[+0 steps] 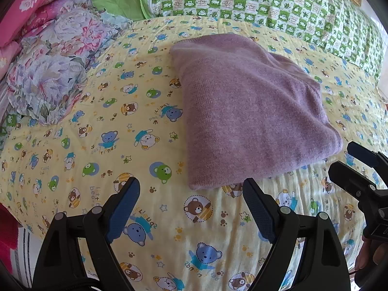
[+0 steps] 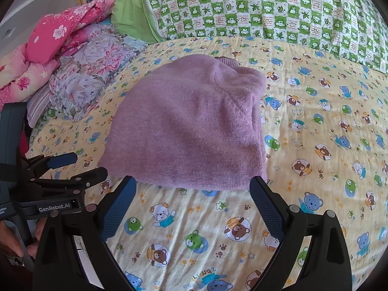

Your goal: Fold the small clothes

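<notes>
Two grippers, left gripper [image 1: 191, 194] & right gripper [image 2: 192, 191] spread wide, empty, near folded purple sweater [image 1: 247, 111].

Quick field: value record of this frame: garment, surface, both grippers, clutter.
garment: purple knit sweater, folded into a compact bundle, ribbed edge showing at its far end
surface: yellow bear-print bedsheet, sweater lying on it
left gripper: open, empty, just short of the sweater's near edge
right gripper: open, empty, at the sweater's near edge
far side: green checked quilt
left side: floral bedding, pink floral quilt
</notes>
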A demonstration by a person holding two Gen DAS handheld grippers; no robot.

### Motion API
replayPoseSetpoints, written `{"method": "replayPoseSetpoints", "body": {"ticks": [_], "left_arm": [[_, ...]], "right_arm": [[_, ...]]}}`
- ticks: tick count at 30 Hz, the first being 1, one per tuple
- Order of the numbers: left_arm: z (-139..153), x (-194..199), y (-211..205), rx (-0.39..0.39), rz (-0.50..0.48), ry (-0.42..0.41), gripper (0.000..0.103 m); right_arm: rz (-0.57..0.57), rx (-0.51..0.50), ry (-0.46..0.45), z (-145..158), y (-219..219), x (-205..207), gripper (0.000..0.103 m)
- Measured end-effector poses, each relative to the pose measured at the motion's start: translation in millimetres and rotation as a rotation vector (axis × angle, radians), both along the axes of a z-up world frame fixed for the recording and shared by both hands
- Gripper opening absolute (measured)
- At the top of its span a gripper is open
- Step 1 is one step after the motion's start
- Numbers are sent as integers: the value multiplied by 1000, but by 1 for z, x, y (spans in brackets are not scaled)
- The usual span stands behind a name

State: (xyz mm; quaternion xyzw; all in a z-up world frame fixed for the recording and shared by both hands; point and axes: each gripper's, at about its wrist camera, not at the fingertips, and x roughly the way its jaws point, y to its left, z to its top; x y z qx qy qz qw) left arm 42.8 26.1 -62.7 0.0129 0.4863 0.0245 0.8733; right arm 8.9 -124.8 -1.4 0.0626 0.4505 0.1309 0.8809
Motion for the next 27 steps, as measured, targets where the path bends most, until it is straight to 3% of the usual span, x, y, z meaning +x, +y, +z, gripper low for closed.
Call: {"method": "replayPoseSetpoints", "body": {"ticks": [27], "left_arm": [[-1,2,2,-4,-4,9,87]], "right_arm": [[-19,8,-1,4,3,0,95]]}}
